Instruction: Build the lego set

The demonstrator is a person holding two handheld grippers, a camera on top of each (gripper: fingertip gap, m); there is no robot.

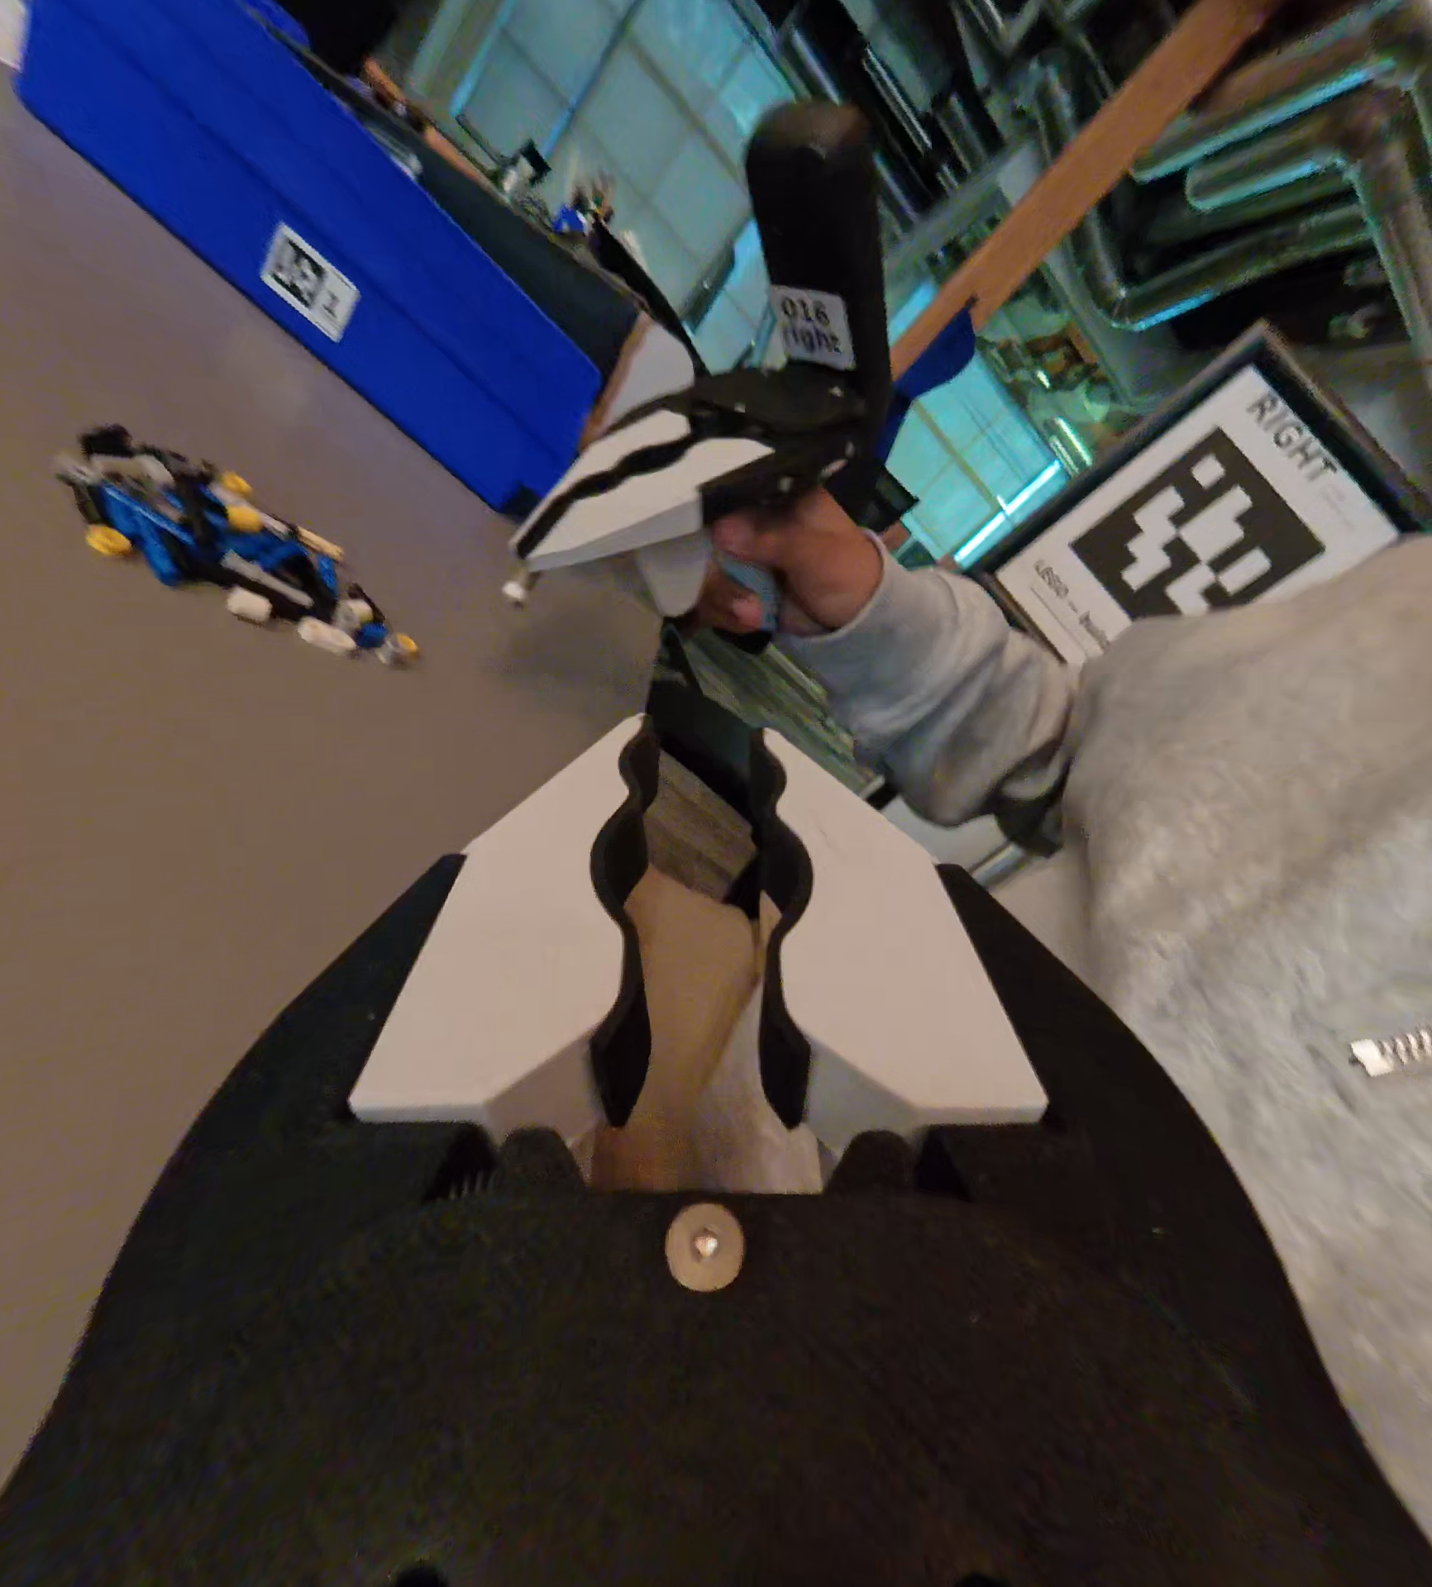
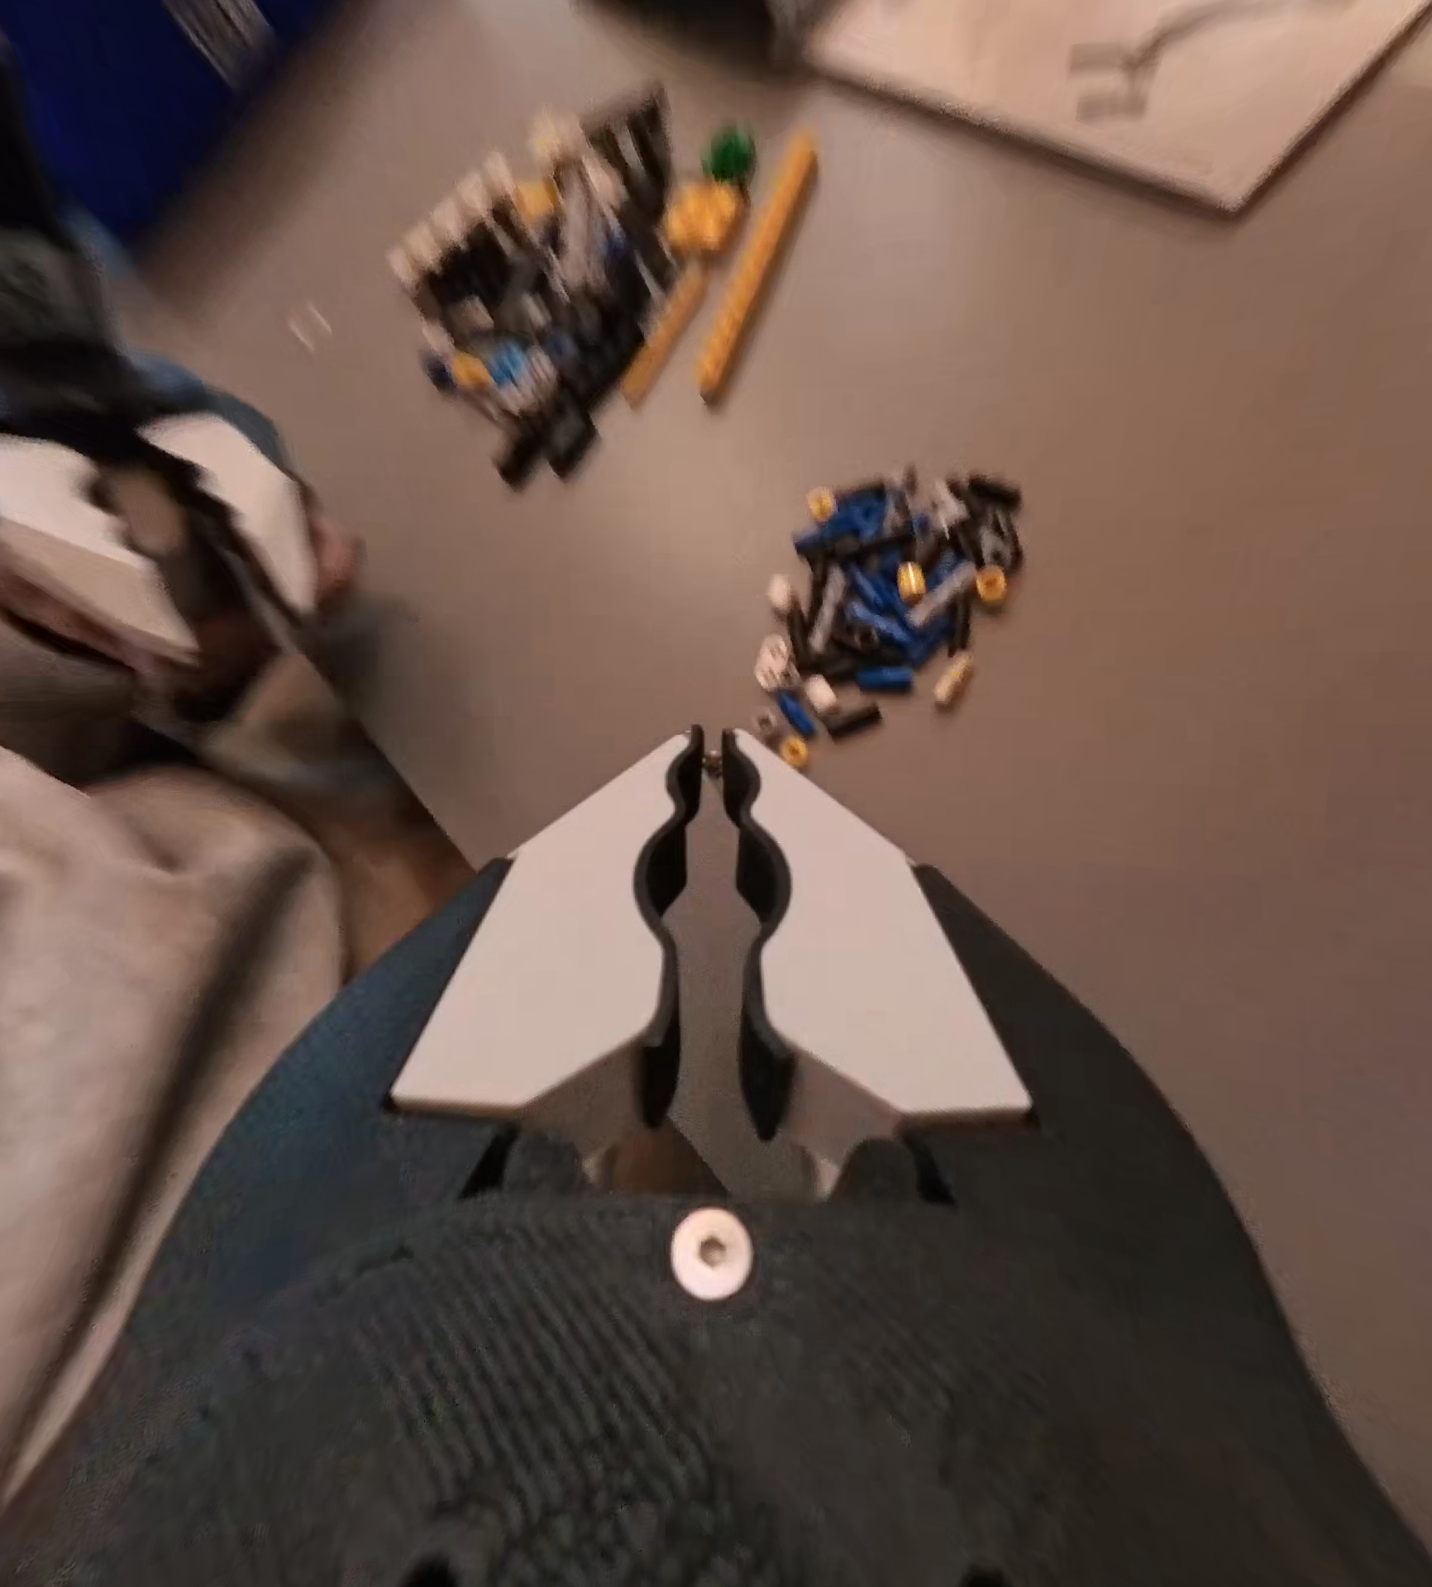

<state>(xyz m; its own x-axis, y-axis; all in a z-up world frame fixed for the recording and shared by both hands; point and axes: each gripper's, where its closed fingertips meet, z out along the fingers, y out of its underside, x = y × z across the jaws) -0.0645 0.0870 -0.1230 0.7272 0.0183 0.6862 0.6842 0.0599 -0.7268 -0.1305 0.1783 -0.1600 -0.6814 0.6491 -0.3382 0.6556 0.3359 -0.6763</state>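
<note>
The part-built blue, black and yellow lego car [image 1: 231, 541] lies on the grey-brown table, far left in the left wrist view. My left gripper [image 1: 702, 737] is open and empty, held off the table's edge in front of a grey sweatshirt. My right gripper [image 2: 711, 745] is shut on a small grey pin [image 2: 711, 757], held above the table near a pile of small blue, black and yellow pieces [image 2: 893, 601]. The right gripper [image 1: 524, 571] and its pin [image 1: 514, 591] also show in the left wrist view. The left gripper [image 2: 171, 524] appears blurred at left in the right wrist view.
A group of larger black, white and blue parts [image 2: 558, 300] lies farther back, with yellow beams [image 2: 755, 266] and a green piece [image 2: 730, 150]. An open instruction booklet [image 2: 1125, 94] is at the far right. A blue box [image 1: 309, 258] stands behind the car. Spacing between my two grippers at the tips: around 12 centimeters.
</note>
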